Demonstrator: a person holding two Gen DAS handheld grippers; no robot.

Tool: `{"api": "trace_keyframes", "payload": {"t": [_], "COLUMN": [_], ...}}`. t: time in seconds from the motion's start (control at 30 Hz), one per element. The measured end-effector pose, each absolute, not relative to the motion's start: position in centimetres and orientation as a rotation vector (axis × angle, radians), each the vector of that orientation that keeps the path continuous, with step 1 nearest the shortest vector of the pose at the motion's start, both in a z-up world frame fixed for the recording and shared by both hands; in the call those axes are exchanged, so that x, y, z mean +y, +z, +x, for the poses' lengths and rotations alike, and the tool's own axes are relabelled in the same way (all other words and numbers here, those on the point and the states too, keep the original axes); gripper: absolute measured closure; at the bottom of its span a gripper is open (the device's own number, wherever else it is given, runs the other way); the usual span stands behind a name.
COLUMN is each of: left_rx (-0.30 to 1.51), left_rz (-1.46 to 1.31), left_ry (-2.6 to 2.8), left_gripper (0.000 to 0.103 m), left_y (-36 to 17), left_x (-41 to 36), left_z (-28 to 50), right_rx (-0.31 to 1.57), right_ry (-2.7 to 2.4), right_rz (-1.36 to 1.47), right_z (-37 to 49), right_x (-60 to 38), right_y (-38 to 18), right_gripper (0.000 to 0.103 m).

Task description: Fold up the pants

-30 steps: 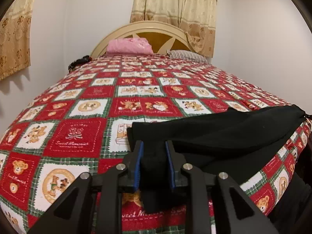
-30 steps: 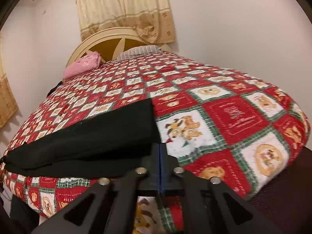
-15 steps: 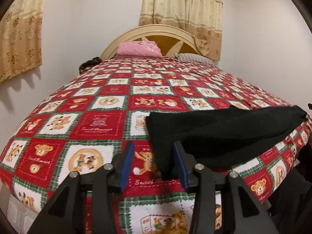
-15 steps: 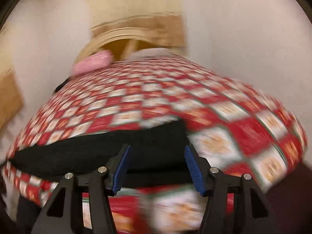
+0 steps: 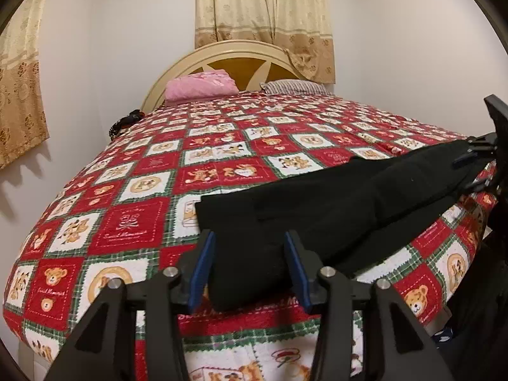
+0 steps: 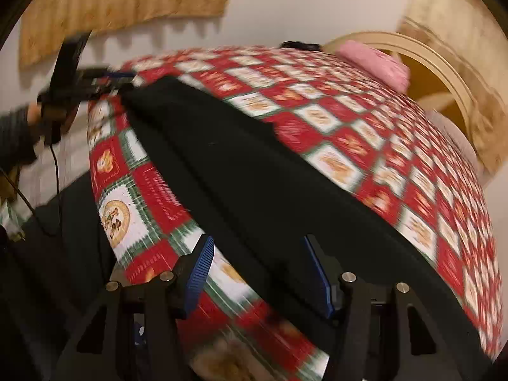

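One pair of black pants point(image 5: 333, 209) lies folded lengthwise along the near edge of the bed point(image 5: 133, 222), a long dark strip on the red patchwork quilt point(image 5: 222, 171) with its teddy-bear squares. Two pillows sit at the far end by the cream headboard point(image 5: 228, 54) — one pink pillow point(image 5: 201, 88) on the left, one striped pillow point(image 5: 293, 86) on the right. Two curtains show: a side curtain point(image 5: 19, 89) on the left wall and a far curtain point(image 5: 263, 9) behind the headboard.

The left tongs point(image 5: 250, 266) are spread wide, their blue pads either side of the left end of the pants, the cloth lying between them unpinched. Only this view shows the striped pillow sharply, and the right tongs point(image 5: 473, 171) at the far right, at the other end of the pants.

The right wrist view is blurred. It alone shows the person's left hand point(image 6: 33, 114), in a dark sleeve, holding the left tongs level at the pants' left end. The right tongs point(image 6: 260, 273) are also spread, low over the quilt, with the near edge of the pants running between the pads.
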State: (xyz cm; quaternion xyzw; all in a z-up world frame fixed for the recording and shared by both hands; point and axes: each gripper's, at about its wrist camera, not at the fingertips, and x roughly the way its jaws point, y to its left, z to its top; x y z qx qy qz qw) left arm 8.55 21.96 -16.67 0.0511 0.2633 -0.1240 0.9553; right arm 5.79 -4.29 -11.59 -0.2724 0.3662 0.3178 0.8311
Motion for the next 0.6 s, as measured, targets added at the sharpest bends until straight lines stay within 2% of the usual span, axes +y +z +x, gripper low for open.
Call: {"api": "trace_keyframes", "payload": {"t": [0.1, 0.17, 0.23, 0.37, 0.4, 0.43, 0.6], "left_rx": [0.565, 0.582, 0.601, 0.65, 0.652, 0.654, 0.66], "left_rz": [0.098, 0.082, 0.067, -0.008, -0.034, -0.052, -0.093], "left_ry": [-0.241, -0.236, -0.229, -0.234, -0.235, -0.236, -0.239], "left_gripper": [0.047, 0.041, 0.033, 0.024, 0.022, 0.019, 0.018], "left_y": [-17.2, -17.6, -18.0, -19.1, -19.2, -19.3, -19.3], "left_x": [22.1, 22.4, 22.7, 23.5, 23.8, 24.0, 24.4], "left_z": [9.4, 9.9, 10.3, 11.2, 11.3, 11.4, 11.2], "right_rx": [0.775, 0.778, 0.795, 0.774, 0.771, 0.765, 0.759], "right_ry": [0.655, 0.632, 0.625, 0.626, 0.632, 0.635, 0.663], "right_rz": [-0.597, -0.584, -0.589, -0.613, -0.619, -0.632, -0.615], "right_z": [6.8, 7.6, 8.1, 7.8, 7.6, 7.2, 6.1], "right_x": [-2.9, -3.1, -3.3, -3.5, -3.4, -3.1, -3.6], "right_y": [-12.7, -13.0, -13.6, -13.9, -13.7, -13.6, -11.7], "right_gripper": [0.045, 0.048, 0.058, 0.068, 0.081, 0.099, 0.1]}}
